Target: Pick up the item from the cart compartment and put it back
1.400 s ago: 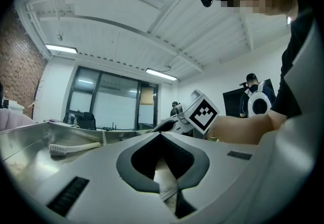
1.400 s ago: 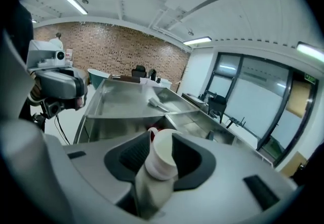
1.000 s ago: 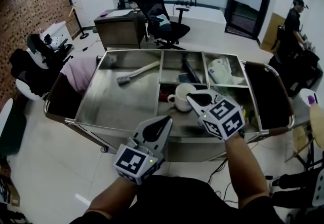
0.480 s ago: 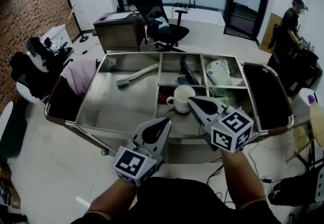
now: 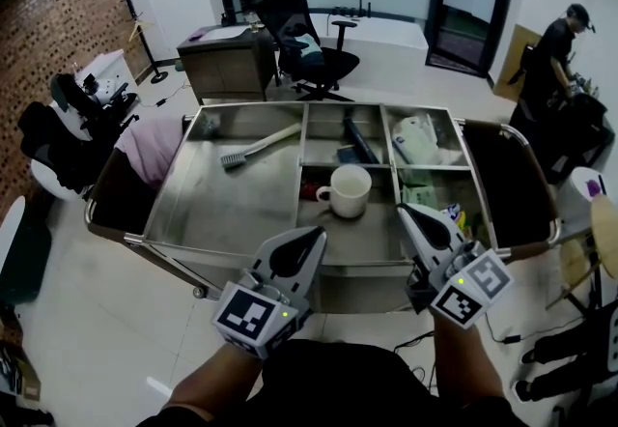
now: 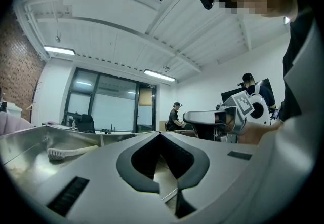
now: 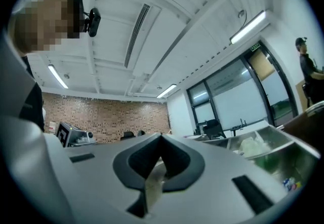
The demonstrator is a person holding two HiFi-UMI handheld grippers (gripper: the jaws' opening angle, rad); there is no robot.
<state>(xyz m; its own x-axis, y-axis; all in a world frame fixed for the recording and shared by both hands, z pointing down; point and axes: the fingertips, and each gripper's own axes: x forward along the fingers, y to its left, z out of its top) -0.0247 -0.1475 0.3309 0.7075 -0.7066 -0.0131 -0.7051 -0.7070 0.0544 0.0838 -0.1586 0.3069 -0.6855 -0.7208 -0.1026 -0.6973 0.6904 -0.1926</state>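
A steel cart [image 5: 220, 208] with several compartments stands below me. A white mug [image 5: 348, 191] sits upright in the middle front compartment, beside something red. A long white brush [image 5: 259, 145] lies in the large left compartment and also shows as the brush [image 6: 68, 152] in the left gripper view. My left gripper [image 5: 315, 234] hovers shut and empty over the cart's near edge. My right gripper [image 5: 406, 212] is shut and empty too, near the front right corner, short of the mug. In each gripper view the jaw tips meet with nothing between them, left gripper [image 6: 161, 133] and right gripper [image 7: 162, 137].
A white plastic bag [image 5: 417, 137] fills the back right compartment, a dark item [image 5: 359, 140] the back middle, green packets [image 5: 421, 195] the front right. A pink bag [image 5: 151, 140] hangs at the cart's left end, a black one [image 5: 512, 182] at its right. Behind are an office chair [image 5: 311, 43], a desk [image 5: 228, 54] and a person [image 5: 555, 48].
My right gripper has drawn back from beside the mug toward me and to the right, staying shut. The left gripper and the mug have not moved.
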